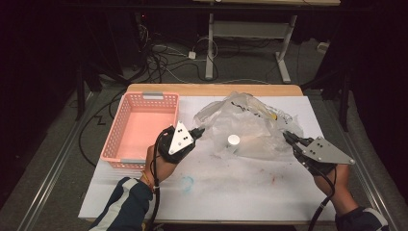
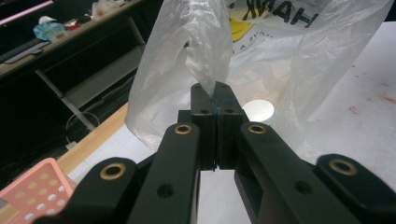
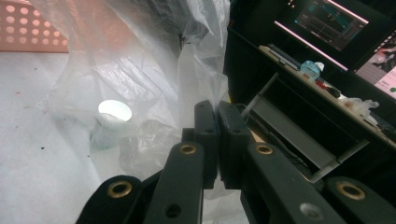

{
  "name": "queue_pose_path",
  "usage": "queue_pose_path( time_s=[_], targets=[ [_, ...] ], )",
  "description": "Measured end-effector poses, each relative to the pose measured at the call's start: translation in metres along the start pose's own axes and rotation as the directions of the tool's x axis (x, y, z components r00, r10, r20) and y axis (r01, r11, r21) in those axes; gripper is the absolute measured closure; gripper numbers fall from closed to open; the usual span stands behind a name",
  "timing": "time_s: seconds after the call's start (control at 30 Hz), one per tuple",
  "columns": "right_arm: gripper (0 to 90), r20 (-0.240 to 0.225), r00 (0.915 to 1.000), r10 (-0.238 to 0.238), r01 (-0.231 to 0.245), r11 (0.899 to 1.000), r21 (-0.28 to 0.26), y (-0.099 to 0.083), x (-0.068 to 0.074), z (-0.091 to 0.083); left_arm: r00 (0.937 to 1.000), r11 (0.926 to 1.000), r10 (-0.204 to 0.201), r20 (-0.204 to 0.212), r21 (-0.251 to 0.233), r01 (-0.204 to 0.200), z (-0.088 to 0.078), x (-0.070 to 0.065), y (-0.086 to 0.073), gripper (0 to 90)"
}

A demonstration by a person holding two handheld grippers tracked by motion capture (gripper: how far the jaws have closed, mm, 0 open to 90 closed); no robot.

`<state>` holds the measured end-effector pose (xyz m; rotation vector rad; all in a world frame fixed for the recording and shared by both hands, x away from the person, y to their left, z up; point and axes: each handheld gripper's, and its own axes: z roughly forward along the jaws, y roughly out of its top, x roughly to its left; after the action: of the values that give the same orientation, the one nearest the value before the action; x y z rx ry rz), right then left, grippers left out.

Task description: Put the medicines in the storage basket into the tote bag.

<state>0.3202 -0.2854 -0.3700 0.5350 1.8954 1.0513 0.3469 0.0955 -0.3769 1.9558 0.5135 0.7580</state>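
A clear plastic bag lies crumpled on the white table cover, a little right of centre toward the far edge, with black and yellow print on its far side. The left gripper has its jaws together, clamped on the bag's edge at about nine o'clock of the bag; in the left gripper view the film rises straight out of the closed jaws of that gripper. The right gripper is pinched on the bag's edge at about three o'clock; in the right gripper view its jaws meet around a pleat of the film at the tip of that gripper. Inside the bag, between the two grippers, stands a small white-topped cup, seen through the plastic. A pink basket sits at nine o'clock of the bag, just beside the left hand. The right hand holds its gripper near the table's right edge
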Motion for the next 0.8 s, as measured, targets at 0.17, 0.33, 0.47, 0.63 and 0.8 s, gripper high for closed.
queue_pose_path(
  time_s=[0.17,0.33,0.47,0.63,0.8],
  targets=[
    [88.6,0.015,0.9997,0.020,-0.019,1.000,-0.023,0.003,0.000,0.004,0.9998,0.9998,-0.002,-0.022,-0.022,0.001,0.002,0.000,0.002,86.6],
    [88.7,0.034,0.9987,0.039,-0.038,0.999,-0.029,0.002,-0.002,0.013,0.9993,0.9986,-0.030,-0.025,-0.044,0.029,0.012,0.001,0.005,86.6],
    [88.7,0.040,0.9978,0.052,-0.050,0.998,-0.043,0.006,-0.005,0.018,0.9987,0.9966,-0.038,-0.034,-0.074,0.035,0.009,0.000,0.009,86.6],
    [89.1,0.040,0.9974,0.059,-0.057,0.997,-0.050,0.009,-0.009,0.021,0.9987,0.9957,-0.037,-0.035,-0.087,0.034,0.005,-0.001,0.011,86.6],
    [89.2,0.038,0.9976,0.058,-0.056,0.997,-0.044,0.009,-0.011,0.024,0.9976,0.9947,-0.052,-0.046,-0.091,0.047,0.008,0.002,0.010,86.6]
  ],
)
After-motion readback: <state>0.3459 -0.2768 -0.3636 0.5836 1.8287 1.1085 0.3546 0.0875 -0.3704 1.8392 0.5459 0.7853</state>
